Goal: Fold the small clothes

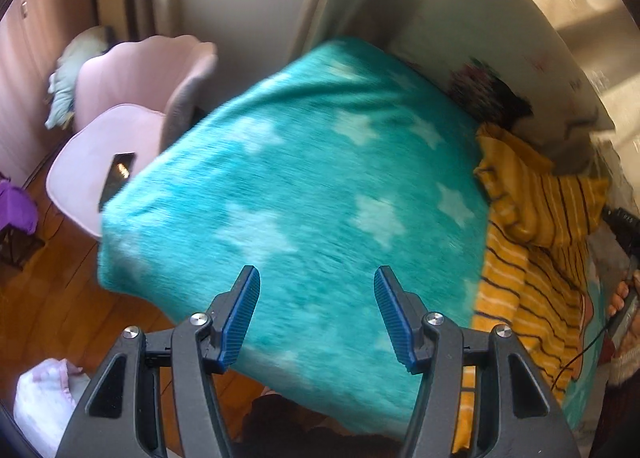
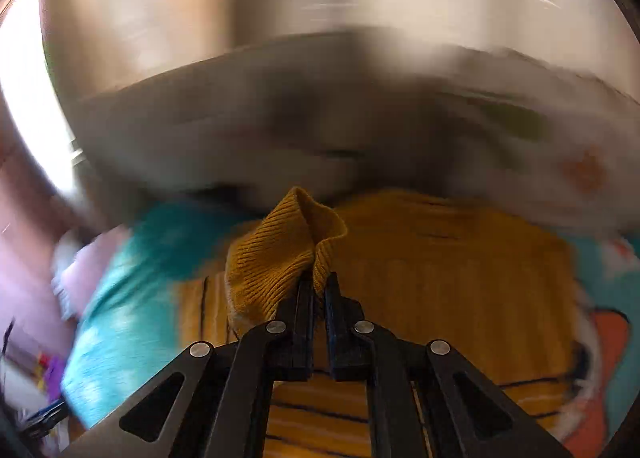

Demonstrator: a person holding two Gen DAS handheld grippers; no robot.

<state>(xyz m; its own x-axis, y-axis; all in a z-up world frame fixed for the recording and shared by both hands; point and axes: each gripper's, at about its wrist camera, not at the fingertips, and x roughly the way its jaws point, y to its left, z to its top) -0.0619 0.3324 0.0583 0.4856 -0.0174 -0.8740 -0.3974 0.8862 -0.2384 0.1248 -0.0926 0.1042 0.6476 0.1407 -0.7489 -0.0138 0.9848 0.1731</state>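
Left wrist view: left tool (image 1: 317,312) hangs with its blue-padded fingers (image 1: 240,314) spread wide apart, nothing between them, above a teal star-print blanket (image 1: 304,178) that covers most of the frame. Mustard striped sweater (image 1: 532,234) lies bunched along the blanket's right edge, dark and pale stripes showing. Pink chair (image 1: 120,130) sits at the blanket's far-left corner, a dark flat item (image 1: 117,174) on its seat. Wooden floor (image 1: 48,290) lower left, with a white-pink cloth bundle (image 1: 44,402) near the frame edge. Whole view slightly motion-blurred.

Right wrist view: right tool (image 2: 319,288) has its fingers pressed together on a ribbed edge of the mustard striped sweater (image 2: 280,254), which stands up in a fold above the tips. Rest of the sweater spreads below and to the right; the teal star-print blanket (image 2: 132,298) is at left. Background heavily blurred, can't make out details.
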